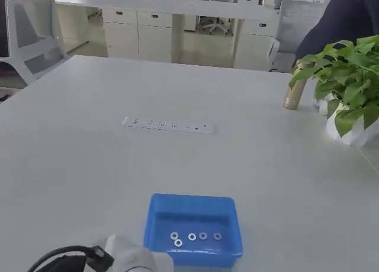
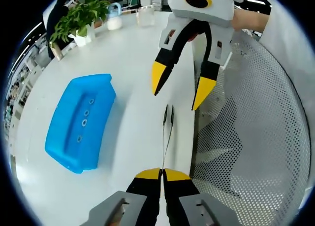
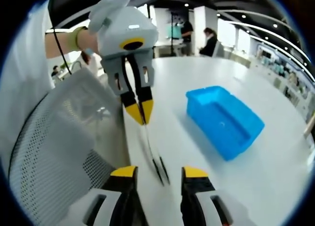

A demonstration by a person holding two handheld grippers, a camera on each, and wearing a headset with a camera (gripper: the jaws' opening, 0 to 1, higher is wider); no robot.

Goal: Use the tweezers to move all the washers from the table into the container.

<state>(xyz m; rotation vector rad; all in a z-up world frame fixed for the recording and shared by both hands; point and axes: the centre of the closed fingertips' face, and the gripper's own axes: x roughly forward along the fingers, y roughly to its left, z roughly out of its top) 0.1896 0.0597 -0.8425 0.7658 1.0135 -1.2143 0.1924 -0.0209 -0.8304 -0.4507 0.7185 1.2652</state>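
Our left tool [image 2: 161, 174] pinches the tweezers [image 2: 168, 127]. Our right tool [image 3: 158, 173] is spread, tweezer tips between its jaws. The washers [image 1: 192, 236] lie in the blue box [image 2: 59, 147] beside them.

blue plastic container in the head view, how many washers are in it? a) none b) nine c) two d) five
D: five small silver metal washers lie in a loose row on the floor of the blue plastic container.
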